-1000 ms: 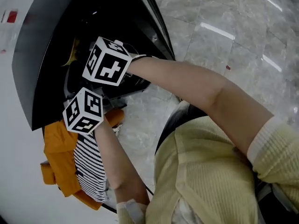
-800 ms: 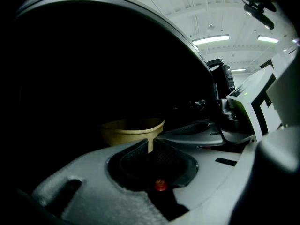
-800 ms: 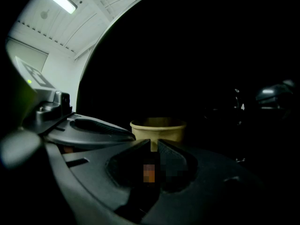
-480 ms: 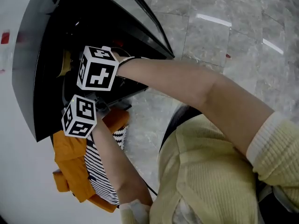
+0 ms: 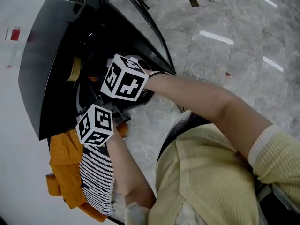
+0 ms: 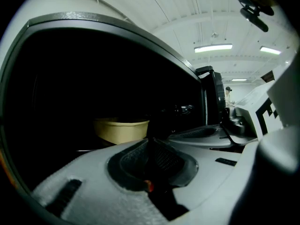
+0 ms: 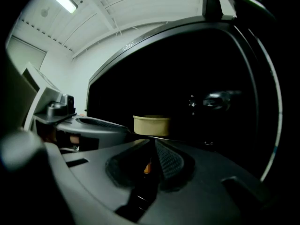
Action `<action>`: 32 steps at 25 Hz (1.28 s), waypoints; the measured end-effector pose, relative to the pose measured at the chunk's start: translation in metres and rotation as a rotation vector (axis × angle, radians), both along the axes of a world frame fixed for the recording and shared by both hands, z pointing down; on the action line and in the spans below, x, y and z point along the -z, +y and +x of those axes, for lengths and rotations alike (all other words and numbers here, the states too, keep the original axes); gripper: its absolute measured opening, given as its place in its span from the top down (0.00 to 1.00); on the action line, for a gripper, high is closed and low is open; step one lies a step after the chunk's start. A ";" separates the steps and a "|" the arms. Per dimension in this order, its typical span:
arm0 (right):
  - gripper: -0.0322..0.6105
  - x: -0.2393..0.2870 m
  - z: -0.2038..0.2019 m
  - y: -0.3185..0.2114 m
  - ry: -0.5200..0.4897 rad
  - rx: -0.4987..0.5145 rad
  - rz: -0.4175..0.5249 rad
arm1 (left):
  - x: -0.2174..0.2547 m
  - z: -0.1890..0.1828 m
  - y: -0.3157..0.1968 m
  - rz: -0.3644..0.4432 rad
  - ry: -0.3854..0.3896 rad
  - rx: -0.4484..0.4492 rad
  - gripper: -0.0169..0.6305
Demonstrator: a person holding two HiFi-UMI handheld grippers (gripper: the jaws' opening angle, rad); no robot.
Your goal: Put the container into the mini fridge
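Observation:
A beige container (image 6: 121,129) sits inside the dark mini fridge (image 5: 47,69), free of both grippers. It also shows in the right gripper view, the container (image 7: 151,124) standing straight ahead on the fridge floor. My left gripper (image 6: 150,142) is shut with nothing between its jaws, at the fridge opening. My right gripper (image 7: 152,142) is beside it, also shut and empty. In the head view only their marker cubes show, left (image 5: 95,124) and right (image 5: 124,77), in front of the open fridge door (image 5: 140,22).
An orange garment and a black-and-white striped cloth (image 5: 79,172) lie to the left below the fridge. Grey marble floor (image 5: 211,46) spreads to the right, with a phone and cable (image 5: 193,1) far off. The person's arms and yellow sweater fill the foreground.
Both marker cubes have shifted right and down in the head view, a little out from the fridge opening. Both grippers stay shut and empty.

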State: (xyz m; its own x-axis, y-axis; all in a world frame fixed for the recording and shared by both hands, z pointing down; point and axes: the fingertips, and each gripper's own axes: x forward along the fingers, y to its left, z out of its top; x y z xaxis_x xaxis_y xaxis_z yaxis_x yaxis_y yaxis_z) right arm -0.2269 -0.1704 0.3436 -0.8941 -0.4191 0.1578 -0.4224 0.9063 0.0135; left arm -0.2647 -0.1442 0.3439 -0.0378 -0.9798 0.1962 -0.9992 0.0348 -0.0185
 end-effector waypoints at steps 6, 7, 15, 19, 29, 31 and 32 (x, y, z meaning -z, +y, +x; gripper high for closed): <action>0.90 0.006 0.021 0.013 0.001 0.003 0.014 | -0.001 0.014 0.016 -0.010 0.019 -0.011 0.90; 0.90 0.008 0.024 0.016 -0.001 0.002 0.013 | 0.000 0.014 0.019 -0.008 0.022 -0.008 0.90; 0.90 0.016 0.044 0.034 -0.031 0.020 -0.010 | 0.012 0.023 0.035 0.034 0.068 0.016 0.90; 0.90 0.022 0.053 0.043 -0.047 0.015 -0.014 | 0.018 0.031 0.044 0.047 0.063 0.010 0.90; 0.90 0.014 0.063 0.052 -0.050 0.000 -0.019 | 0.017 0.036 0.070 0.056 0.035 0.030 0.90; 0.90 0.013 0.064 0.055 -0.052 0.005 -0.022 | 0.015 0.034 0.075 0.054 0.033 0.036 0.90; 0.90 0.013 0.065 0.056 -0.054 0.006 -0.023 | 0.014 0.033 0.078 0.054 0.028 0.039 0.90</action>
State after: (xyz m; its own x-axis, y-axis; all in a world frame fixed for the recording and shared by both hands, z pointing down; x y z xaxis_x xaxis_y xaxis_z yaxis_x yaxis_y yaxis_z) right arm -0.1616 -0.1142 0.3306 -0.9041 -0.4105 0.1189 -0.4165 0.9087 -0.0295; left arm -0.2313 -0.0663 0.3297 -0.0711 -0.9869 0.1448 -0.9972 0.0737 0.0124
